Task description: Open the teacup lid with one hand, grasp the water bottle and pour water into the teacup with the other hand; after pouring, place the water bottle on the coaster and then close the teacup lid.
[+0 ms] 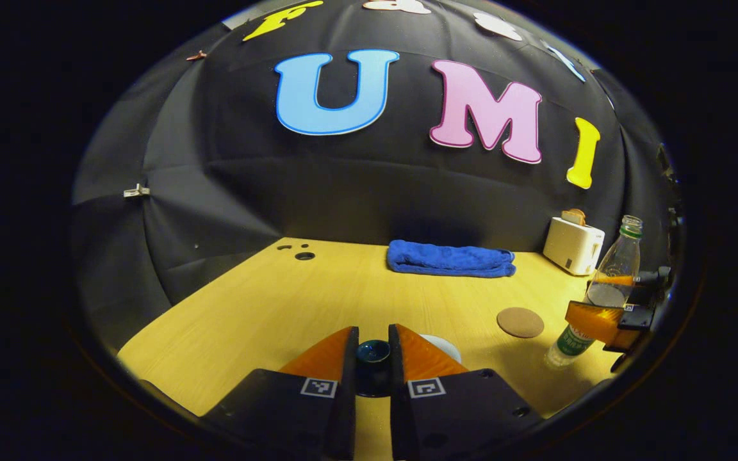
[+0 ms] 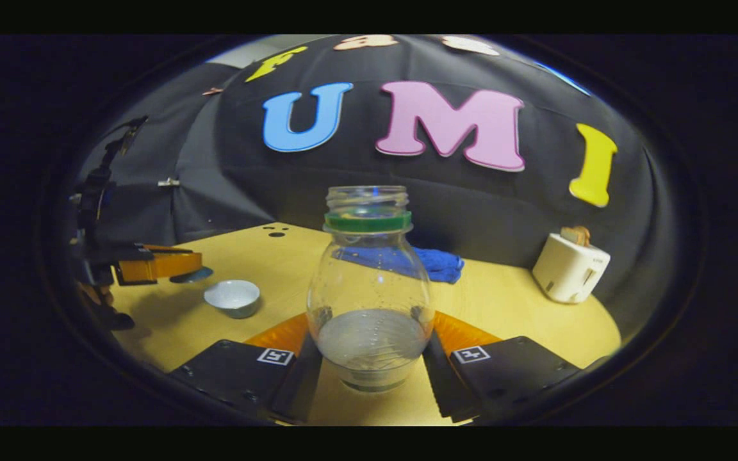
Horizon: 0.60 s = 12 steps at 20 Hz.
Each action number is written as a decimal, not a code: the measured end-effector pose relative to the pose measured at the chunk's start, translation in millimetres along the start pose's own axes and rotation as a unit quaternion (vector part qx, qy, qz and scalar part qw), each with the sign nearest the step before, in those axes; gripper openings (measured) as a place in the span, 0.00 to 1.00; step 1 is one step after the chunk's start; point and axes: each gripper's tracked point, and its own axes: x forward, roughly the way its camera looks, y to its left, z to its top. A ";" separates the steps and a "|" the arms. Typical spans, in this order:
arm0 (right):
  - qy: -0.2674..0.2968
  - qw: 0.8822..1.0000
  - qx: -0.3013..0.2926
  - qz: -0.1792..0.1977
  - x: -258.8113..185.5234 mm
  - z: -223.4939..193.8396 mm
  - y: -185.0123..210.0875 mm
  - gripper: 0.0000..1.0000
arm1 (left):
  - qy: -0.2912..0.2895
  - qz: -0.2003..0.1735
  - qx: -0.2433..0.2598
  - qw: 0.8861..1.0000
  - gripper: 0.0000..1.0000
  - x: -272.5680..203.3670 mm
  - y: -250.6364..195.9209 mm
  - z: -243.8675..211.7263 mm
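In the right gripper view, the right gripper (image 2: 372, 358) pinches the water bottle (image 2: 370, 288) low on its body, jaws pressed to both sides, the bottle upright, uncapped and partly filled. The open teacup (image 2: 232, 298) sits on the wooden surface (image 2: 510, 307) well to that gripper's left, so the pour calls for a leftward carry and tilt. Above and just beyond the cup, the left gripper (image 2: 173, 264) holds the dark lid (image 1: 373, 352) clamped between its jaws. The coaster (image 1: 520, 322) lies between cup and bottle.
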 end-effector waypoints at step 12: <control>-0.053 0.951 -0.304 0.011 73.8 35.4 22.5 0.74 | -0.019 0.038 -0.018 0.999 0.26 -29.9 69.6 7.1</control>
